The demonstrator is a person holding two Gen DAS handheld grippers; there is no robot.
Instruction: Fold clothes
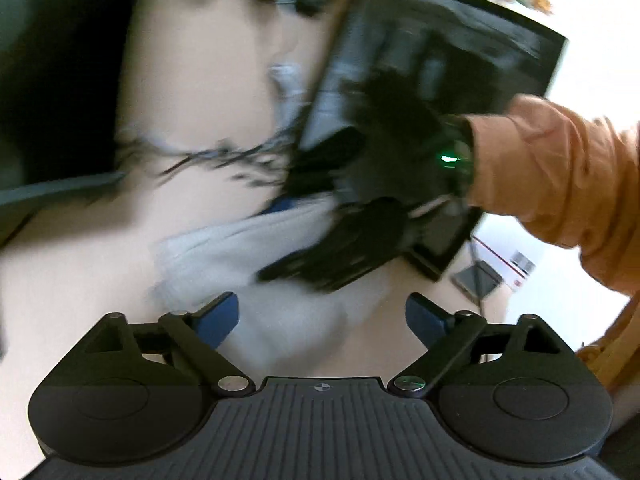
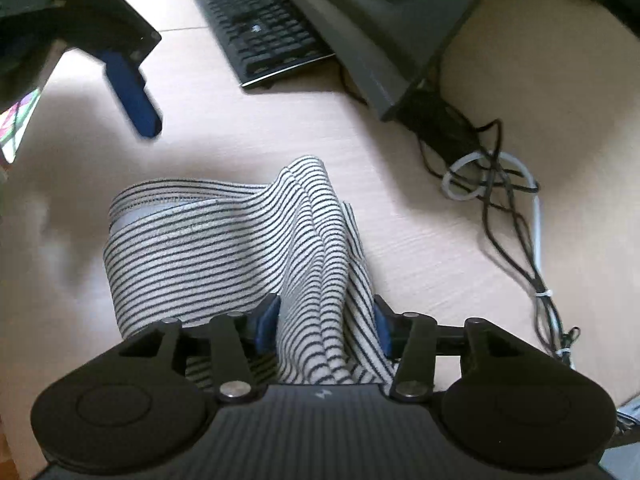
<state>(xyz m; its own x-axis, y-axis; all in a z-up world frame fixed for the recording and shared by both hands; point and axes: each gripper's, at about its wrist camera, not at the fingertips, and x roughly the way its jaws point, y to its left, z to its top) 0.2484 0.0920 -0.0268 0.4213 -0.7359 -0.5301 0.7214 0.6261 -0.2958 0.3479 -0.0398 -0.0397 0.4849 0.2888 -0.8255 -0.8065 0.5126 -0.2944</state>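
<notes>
A: Where's the striped garment [image 2: 224, 248]?
B: Lower centre of the right wrist view, on the desk [image 2: 420, 240], bunched between the right gripper [image 2: 324, 322] fingers, which clamp it.
A: The left gripper [image 1: 322, 316]?
B: Fingers spread, holding nothing. No containers visible.

Setting: office / home-office workstation. Evidence: pale wood-grain bench [image 2: 420, 240]; blk keyboard [image 2: 260, 28]; monitor base [image 2: 384, 52] w/ tangled blk & white cables [image 2: 500, 200]; monitor [image 1: 440, 60] also in left wrist view, blurred.
</notes>
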